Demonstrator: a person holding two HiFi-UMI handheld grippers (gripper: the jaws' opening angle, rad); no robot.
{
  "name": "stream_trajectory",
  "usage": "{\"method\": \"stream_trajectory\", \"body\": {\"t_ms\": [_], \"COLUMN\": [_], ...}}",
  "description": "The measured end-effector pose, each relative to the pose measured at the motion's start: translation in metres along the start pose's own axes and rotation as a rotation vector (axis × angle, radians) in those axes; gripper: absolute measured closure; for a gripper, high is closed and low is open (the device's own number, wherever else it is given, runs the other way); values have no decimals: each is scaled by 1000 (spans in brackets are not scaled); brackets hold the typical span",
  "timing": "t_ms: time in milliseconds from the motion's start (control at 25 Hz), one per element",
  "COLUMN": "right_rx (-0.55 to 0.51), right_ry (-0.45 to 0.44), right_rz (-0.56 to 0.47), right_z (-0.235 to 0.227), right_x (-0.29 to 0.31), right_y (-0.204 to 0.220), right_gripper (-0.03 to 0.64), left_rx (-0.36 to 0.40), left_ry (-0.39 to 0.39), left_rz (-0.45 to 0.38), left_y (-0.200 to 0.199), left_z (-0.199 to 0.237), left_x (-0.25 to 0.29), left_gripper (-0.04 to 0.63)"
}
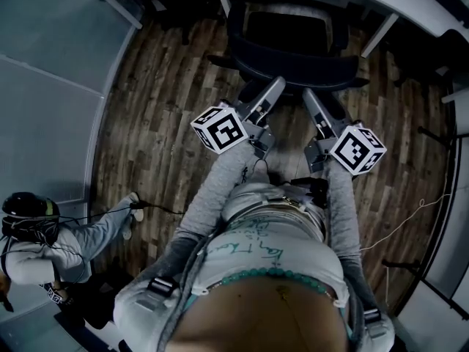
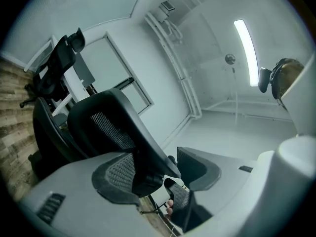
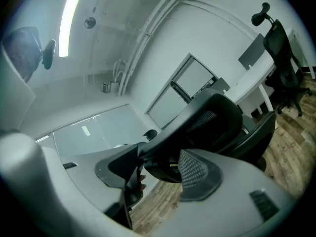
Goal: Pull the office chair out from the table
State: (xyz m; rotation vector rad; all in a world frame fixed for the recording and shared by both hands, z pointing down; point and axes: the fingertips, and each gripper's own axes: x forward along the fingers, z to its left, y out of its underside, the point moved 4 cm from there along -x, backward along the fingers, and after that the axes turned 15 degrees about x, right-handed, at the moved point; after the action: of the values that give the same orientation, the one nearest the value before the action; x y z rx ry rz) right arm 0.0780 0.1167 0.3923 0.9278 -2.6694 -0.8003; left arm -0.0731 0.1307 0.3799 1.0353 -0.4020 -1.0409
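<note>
— Well, where is the office chair (image 1: 289, 28) now, seen from the grippers?

— Directly ahead of both. The left gripper (image 1: 277, 85) and the right gripper (image 1: 311, 97) point side by side at the top of its backrest (image 1: 293, 63).

— And the bench (image 1: 410, 7)?

— Further ahead again, on the far side of the chair from the grippers. The chair stands just in front of it.

— Does the left gripper hold the chair?

— No, it does not. Its jaws stand wide apart. The black rim (image 2: 148, 152) of the backrest passes between them and lies close to the meshed pad (image 2: 118, 172) on one side, but on the other side a small gap shows, so the rim is not squeezed.

— And the right one?

— Much the same, I think. Its jaws are equally wide, the rim runs between them and comes near to both, yet I see no pressing on it.

— Is somebody else in the room?

— Yes. Behind the left gripper, off to its outer side, a person (image 1: 66, 240) sits low on the wooden floor (image 1: 161, 108).
</note>
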Motion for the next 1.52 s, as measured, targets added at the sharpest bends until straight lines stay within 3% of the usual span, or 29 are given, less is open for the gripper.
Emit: {"method": "stream_trajectory", "body": {"t_ms": [320, 520, 680, 880, 1080, 1360, 1520], "right_rx": [10, 0, -28, -95, -111, -122, -131], "right_ry": [19, 6, 20, 34, 22, 23, 23], "right_rz": [8, 56, 85, 139, 179, 255, 288], "right_z": [-3, -1, 0, -1, -1, -4, -9], "right_x": [-24, -26, -35, -51, -65, -86, -98], "right_y": [5, 14, 27, 40, 53, 73, 86], "right_gripper": [371, 373, 433, 551, 580, 589, 589], "left_rx": [103, 107, 124, 160, 179, 194, 240], "left_ry": [-38, -66, -87, -81, -74, -90, -104], "left_rz": [46, 63, 107, 150, 175, 233, 272], "left_y": [9, 16, 26, 38, 53, 76, 88], "left_z": [-19, -20, -25, -41, -56, -76, -89], "left_x": [-25, -37, -50, -62, -73, -85, -90], "left_gripper": [348, 350, 355, 458, 554, 584, 584]}}
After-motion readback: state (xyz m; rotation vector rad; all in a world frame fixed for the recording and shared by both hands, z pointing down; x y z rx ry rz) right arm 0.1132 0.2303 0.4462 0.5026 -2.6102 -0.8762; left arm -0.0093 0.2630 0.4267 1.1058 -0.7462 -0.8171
